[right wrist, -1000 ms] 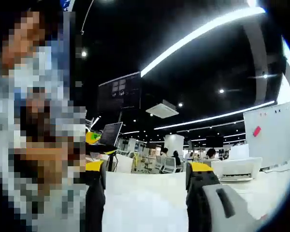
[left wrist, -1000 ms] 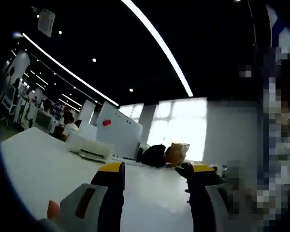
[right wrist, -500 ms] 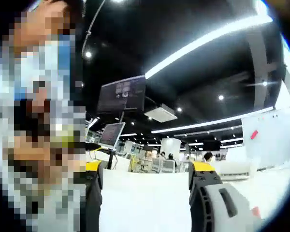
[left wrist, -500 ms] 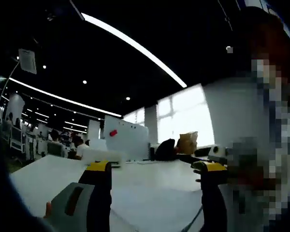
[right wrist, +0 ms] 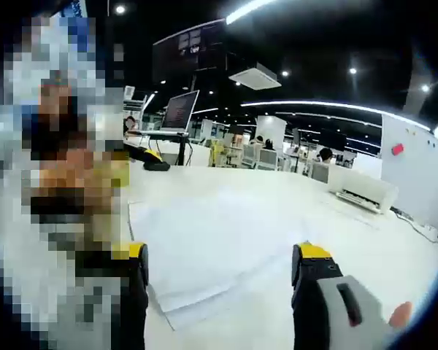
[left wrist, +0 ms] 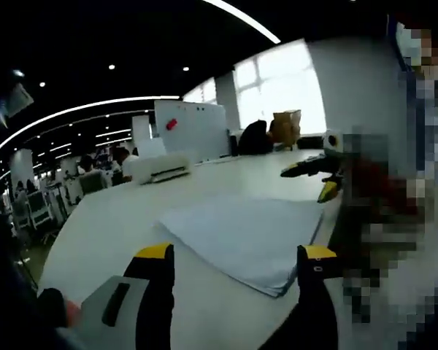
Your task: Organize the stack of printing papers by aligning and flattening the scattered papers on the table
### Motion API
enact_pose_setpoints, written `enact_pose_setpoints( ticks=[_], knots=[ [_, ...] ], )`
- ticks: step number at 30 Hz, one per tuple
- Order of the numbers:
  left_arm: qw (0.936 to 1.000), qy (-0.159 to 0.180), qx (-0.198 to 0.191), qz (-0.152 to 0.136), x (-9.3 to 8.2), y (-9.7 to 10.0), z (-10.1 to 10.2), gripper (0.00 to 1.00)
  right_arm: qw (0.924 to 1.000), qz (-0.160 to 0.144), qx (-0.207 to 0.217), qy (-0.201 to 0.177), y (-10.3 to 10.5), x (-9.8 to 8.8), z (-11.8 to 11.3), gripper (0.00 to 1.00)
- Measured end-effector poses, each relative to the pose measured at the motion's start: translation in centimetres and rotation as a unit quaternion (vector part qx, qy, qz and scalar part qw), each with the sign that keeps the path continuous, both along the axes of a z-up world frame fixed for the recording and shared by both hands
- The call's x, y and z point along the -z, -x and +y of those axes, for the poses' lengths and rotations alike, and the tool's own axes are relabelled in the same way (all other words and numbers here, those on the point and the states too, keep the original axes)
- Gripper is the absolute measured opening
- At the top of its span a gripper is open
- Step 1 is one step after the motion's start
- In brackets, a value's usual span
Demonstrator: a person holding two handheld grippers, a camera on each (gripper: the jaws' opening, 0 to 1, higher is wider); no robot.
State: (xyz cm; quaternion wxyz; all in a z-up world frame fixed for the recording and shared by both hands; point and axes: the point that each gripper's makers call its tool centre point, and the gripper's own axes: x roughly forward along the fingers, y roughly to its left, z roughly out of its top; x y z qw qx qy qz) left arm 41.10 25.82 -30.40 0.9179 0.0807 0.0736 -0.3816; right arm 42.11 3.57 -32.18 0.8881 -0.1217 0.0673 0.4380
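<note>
The near corner of the papers point(left wrist: 244, 237) lies behind the right-hand jaw in the left gripper view, and their far right edge runs into a mosaic patch. In the right gripper view the papers' point(right wrist: 204, 244) left edge is lost the same way. A black-and-yellow tool point(left wrist: 314, 169) on the counter point(left wrist: 117, 219) is partly covered and too blurred to identify. Distant desks are too small to read.

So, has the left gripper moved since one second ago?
Yes. The left gripper has tipped downward: the whiteboard sits higher in its view, and the paper stack on the table now shows between its open jaws.
</note>
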Motion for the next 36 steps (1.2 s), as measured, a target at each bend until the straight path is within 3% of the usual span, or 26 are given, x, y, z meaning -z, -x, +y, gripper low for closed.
enact_pose_setpoints(
  ticks=[5, 9, 13, 16, 24, 28, 36],
  knots=[
    [0.9988, 0.037, 0.007, 0.031, 0.3, 0.4, -0.3, 0.82, 0.9999, 0.014, 0.0, -0.001, 0.0, 0.5, -0.6, 0.76],
    [0.9983, 0.053, 0.004, 0.024, -0.1, 0.0, 0.0, 0.85, 0.9994, 0.025, -0.003, -0.024, 0.0, -0.2, -1.3, 0.77],
    [0.9962, 0.075, 0.008, 0.044, 0.1, 0.1, -0.1, 0.81, 0.9995, 0.026, 0.005, -0.018, -0.3, -0.1, -2.1, 0.77],
    [0.9949, 0.085, 0.011, 0.052, 0.0, 0.3, -0.2, 0.83, 0.9992, 0.033, 0.008, -0.02, -0.5, 0.1, -2.2, 0.79],
    [0.9963, 0.073, 0.008, 0.045, -1.1, 0.9, 0.1, 0.88, 0.9993, 0.029, 0.004, -0.023, -0.7, -0.9, -1.9, 0.81],
    [0.9965, 0.071, 0.004, 0.044, -1.2, 0.9, 0.2, 0.95, 0.9993, 0.035, 0.004, -0.017, -0.7, -0.7, -1.9, 0.81],
    [0.9965, 0.058, 0.01, 0.06, -0.5, 1.3, 0.1, 0.93, 0.9992, 0.04, 0.0, -0.005, -0.3, -0.1, -1.8, 0.81]
  ],
)
